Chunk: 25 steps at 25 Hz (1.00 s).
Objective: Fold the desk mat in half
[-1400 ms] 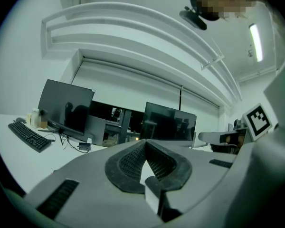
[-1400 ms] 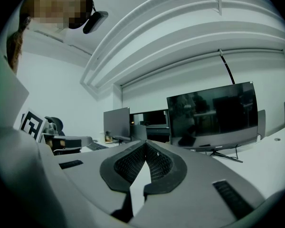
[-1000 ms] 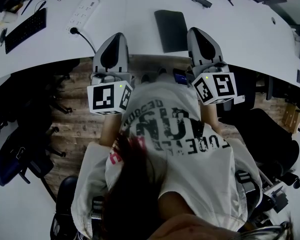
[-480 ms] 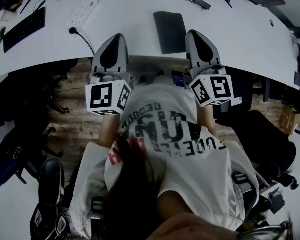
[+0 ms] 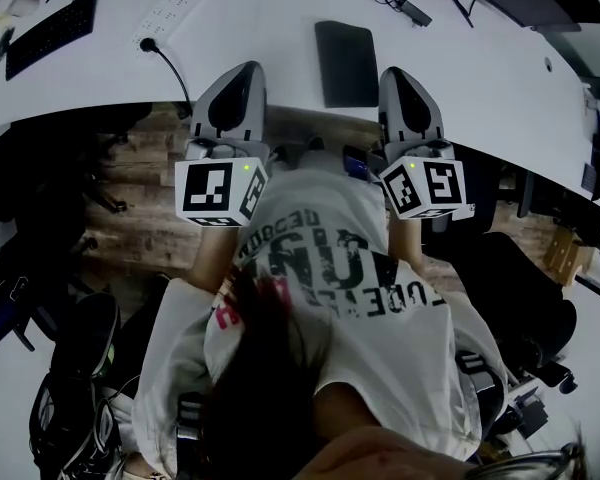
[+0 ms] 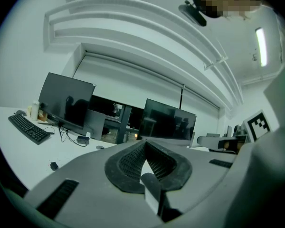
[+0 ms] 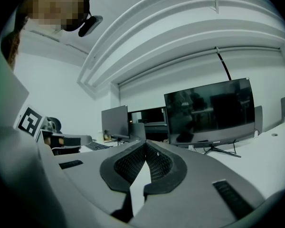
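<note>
White surface (image 5: 90, 88) fills the upper frame, dark desk mat (image 5: 347, 63) flat at top centre, its long axis running away from the person. Left gripper (image 5: 246, 71) and right gripper (image 5: 396, 73) flank it, jaws pressed together on nothing. Right one's nearer, I'd say.

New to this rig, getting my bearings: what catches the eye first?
The left claw and right claw, both shut and empty, sit at the near edge of the white desk, each backed by a black-and-white marker cube. Between them a dark desk mat lies flat, nearer the right one.
</note>
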### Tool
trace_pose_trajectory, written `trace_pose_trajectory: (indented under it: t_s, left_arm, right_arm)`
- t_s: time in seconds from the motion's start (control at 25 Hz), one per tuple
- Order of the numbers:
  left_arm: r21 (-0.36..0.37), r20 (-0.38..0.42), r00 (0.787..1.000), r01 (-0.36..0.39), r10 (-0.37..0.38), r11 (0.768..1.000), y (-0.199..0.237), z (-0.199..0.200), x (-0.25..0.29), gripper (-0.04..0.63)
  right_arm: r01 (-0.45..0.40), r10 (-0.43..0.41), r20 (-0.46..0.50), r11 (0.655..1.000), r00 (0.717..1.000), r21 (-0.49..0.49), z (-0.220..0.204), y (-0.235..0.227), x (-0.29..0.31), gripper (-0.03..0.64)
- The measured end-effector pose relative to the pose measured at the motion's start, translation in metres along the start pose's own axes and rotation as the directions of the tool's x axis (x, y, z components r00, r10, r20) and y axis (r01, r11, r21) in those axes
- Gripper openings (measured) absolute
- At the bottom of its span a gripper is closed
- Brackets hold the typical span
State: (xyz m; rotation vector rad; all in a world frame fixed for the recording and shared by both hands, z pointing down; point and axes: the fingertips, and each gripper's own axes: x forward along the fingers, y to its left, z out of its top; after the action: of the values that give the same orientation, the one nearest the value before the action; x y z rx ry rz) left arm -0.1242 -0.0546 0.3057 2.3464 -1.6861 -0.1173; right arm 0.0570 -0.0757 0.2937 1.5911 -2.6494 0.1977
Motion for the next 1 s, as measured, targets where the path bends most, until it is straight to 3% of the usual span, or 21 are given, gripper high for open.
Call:
trace_pose_trajectory:
  t_s: [1.0]
  left_arm:
    - [-0.003,-0.087,0.996,0.005,-0.005,1.0,-0.022,-0.022,0.005,0.002]
  right_arm:
    - [-0.005,0.005,-0.022,1.0,1.0,0.01,-0.009,-0.002,-0.01,-0.002]
